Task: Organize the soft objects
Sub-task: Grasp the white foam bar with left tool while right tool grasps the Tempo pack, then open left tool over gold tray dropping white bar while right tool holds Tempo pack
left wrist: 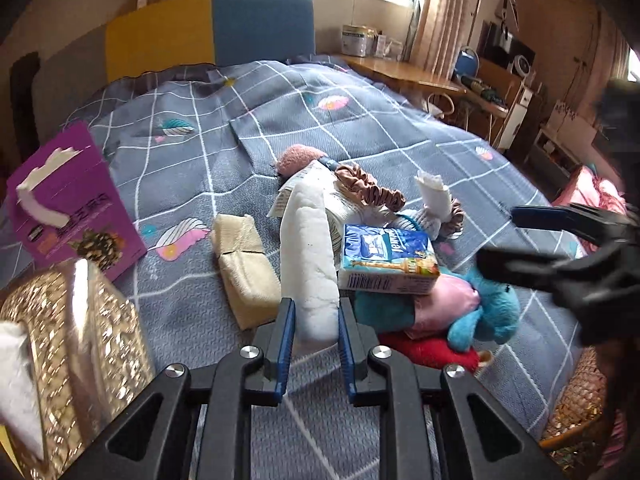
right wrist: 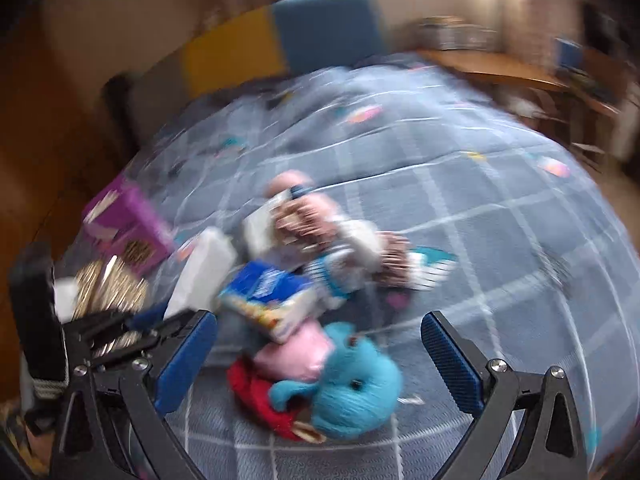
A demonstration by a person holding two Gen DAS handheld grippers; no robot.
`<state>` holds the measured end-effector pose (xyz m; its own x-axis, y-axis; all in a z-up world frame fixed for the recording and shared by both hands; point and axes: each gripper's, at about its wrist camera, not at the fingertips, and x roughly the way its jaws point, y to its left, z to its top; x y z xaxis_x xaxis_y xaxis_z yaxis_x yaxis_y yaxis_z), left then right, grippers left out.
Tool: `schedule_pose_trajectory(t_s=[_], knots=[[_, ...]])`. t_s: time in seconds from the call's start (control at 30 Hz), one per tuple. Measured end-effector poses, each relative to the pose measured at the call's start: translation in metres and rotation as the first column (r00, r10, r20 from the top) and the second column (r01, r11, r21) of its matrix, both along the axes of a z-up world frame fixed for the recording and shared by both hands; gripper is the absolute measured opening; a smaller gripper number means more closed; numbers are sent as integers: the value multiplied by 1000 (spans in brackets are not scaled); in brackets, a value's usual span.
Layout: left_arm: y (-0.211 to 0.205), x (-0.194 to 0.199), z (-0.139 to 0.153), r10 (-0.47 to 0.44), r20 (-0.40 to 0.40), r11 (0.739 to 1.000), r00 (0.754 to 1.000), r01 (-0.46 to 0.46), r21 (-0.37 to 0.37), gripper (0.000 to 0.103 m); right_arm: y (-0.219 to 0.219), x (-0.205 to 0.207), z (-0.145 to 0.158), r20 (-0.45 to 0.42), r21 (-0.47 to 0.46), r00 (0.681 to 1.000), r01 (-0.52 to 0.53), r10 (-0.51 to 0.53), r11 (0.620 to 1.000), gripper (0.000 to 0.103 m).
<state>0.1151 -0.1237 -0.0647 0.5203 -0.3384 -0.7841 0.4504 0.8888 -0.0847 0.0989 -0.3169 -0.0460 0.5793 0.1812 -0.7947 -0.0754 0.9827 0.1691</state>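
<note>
A pile of soft things lies on the grey checked bedspread [left wrist: 224, 128]. My left gripper [left wrist: 316, 312] is shut on the near end of a long white pad [left wrist: 308, 248]. Beside it lie a folded beige cloth [left wrist: 244, 268], a blue tissue pack [left wrist: 388, 256], a blue plush toy [left wrist: 484, 312], a pink cushion [left wrist: 444, 304] and brown scrunchies [left wrist: 372, 188]. My right gripper [right wrist: 320, 344] is open and empty above the blue plush toy [right wrist: 352, 388], the pink cushion [right wrist: 296, 352] and a red soft thing [right wrist: 260, 396]. The right wrist view is blurred.
A purple box [left wrist: 68, 204] stands at the left of the bed. A shiny gold box [left wrist: 76, 344] with white tissue sits at the near left. A gold basket edge [left wrist: 580, 404] shows at the near right. A wooden desk [left wrist: 404, 72] stands beyond the bed.
</note>
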Motion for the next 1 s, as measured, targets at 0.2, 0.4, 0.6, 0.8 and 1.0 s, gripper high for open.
schedule_pose_trajectory(t_s=[0.2, 0.4, 0.6, 0.8, 1.0], knots=[[15, -5, 15, 11, 3, 999, 1000, -11, -32, 20, 42, 44, -34, -161, -200, 959, -263, 233, 944, 98], [11, 11, 41, -7, 13, 999, 1000, 8, -51, 20, 67, 70, -54, -209, -253, 939, -323, 274, 912, 91], [58, 59, 106, 139, 92, 981, 986, -125, -146, 20, 81, 67, -59, -163, -251, 954, -285, 250, 925, 64], [170, 86, 136, 419, 162, 903, 894, -392, -175, 20, 78, 62, -62, -112, -193, 976, -205, 186, 959, 64], [275, 45, 88, 593, 100, 803, 799, -578, -147, 20, 81, 60, -66, -111, -208, 976, -208, 188, 956, 64]])
